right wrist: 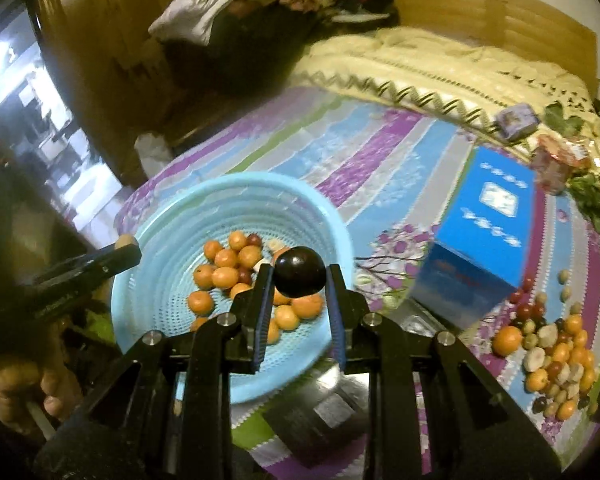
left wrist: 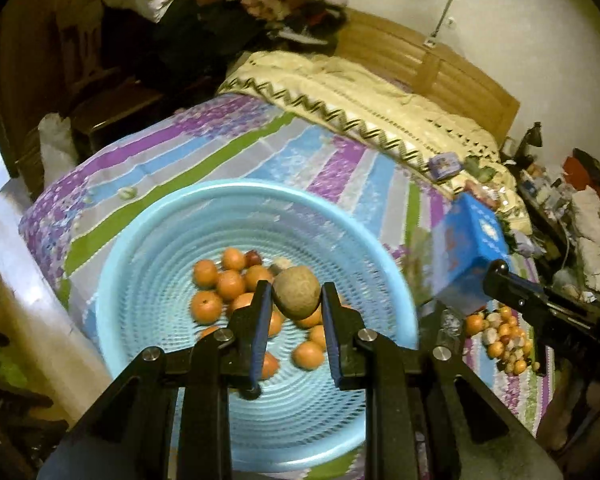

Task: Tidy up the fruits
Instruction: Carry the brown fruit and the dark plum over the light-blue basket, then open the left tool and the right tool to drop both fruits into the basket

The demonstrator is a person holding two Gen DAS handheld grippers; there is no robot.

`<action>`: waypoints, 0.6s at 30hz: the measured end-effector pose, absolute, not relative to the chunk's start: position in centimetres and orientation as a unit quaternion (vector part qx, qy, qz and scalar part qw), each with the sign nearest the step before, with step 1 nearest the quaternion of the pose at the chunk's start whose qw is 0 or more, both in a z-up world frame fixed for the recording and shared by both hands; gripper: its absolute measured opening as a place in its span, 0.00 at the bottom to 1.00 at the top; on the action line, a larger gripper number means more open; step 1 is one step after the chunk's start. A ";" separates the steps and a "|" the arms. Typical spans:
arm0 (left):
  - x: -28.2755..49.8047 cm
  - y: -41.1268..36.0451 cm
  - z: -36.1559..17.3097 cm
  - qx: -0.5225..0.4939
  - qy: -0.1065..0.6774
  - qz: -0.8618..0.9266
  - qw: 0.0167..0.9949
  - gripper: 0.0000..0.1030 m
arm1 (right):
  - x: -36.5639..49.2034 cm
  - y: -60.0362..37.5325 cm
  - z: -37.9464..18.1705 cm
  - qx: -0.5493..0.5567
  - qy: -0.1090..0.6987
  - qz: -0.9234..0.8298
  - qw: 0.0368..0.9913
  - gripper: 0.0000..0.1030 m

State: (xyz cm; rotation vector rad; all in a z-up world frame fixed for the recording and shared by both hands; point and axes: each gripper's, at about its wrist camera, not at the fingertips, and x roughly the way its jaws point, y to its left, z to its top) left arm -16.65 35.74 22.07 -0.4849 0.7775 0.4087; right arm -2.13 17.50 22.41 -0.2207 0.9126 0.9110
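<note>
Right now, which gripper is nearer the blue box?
Right. The right gripper sits between the basket and the blue box; the left gripper is over the basket, farther away.

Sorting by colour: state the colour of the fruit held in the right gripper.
Dark purple, almost black fruit; right wrist view.

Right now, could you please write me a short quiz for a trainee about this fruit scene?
1. True or false: both grippers hold a fruit.
2. What colour is the basket?
3. The blue box stands: A) inside the basket, B) on the bedspread, beside the loose fruit pile.

Key: 1. True: left gripper holds a tan round fruit, right gripper a dark round fruit. 2. Light blue. 3. B.
</note>
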 end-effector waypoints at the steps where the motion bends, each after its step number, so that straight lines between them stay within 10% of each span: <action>1: -16.8 36.2 21.7 -0.234 0.378 0.199 0.873 0.24 | -2.1 18.1 22.3 -0.108 0.428 0.425 0.790 0.26; 18: -16.5 40.2 17.2 -0.255 0.431 0.213 0.839 0.24 | -2.6 23.1 19.2 -0.158 0.493 0.423 0.744 0.26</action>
